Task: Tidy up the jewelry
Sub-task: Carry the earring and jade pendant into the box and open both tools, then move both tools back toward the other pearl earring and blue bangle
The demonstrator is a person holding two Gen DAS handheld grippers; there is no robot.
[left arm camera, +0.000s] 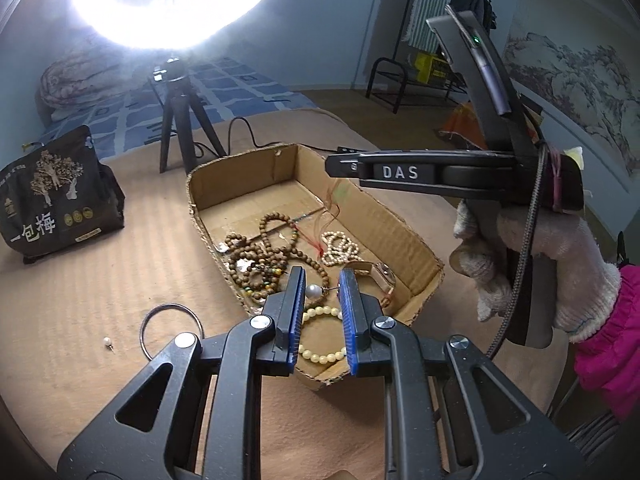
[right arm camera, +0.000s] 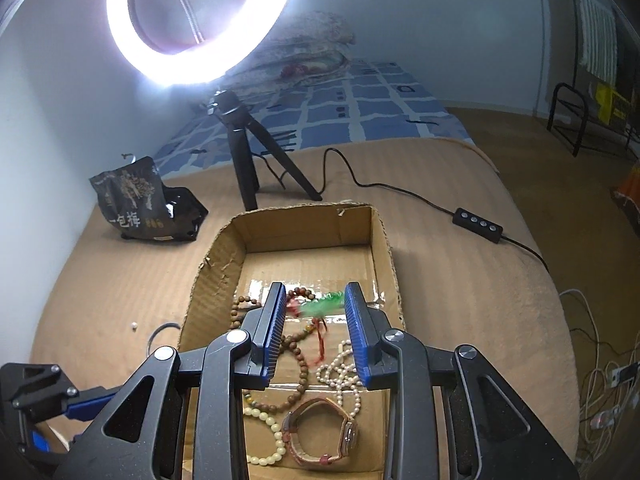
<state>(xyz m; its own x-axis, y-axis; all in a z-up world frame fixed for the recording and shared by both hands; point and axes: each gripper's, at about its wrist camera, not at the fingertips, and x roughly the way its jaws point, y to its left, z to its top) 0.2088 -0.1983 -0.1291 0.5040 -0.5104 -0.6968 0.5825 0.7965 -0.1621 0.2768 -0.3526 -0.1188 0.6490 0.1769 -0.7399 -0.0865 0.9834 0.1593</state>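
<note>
An open cardboard box (left arm camera: 404,236) (right arm camera: 224,248) on the tan table holds brown wooden bead strings (left arm camera: 276,248) (right arm camera: 298,364), a white pearl strand (left arm camera: 340,246) (right arm camera: 340,372), a cream bead bracelet (left arm camera: 320,354) (right arm camera: 266,420), a watch (left arm camera: 380,276) (right arm camera: 320,436) and a green feather piece (right arm camera: 326,302). My left gripper (left arm camera: 322,286) is open above the box's near end, with a pearl earring (left arm camera: 314,291) between its fingers. My right gripper (right arm camera: 316,300) is open and empty above the box's middle. A metal ring (left arm camera: 170,330) and a small pearl stud (left arm camera: 107,342) lie on the table left of the box.
A dark snack bag (left arm camera: 60,196) (right arm camera: 144,200) stands at the left. A ring light on a black tripod (left arm camera: 180,132) (right arm camera: 248,160) stands behind the box, its cable and switch (right arm camera: 478,220) trailing right. A bed lies beyond the table.
</note>
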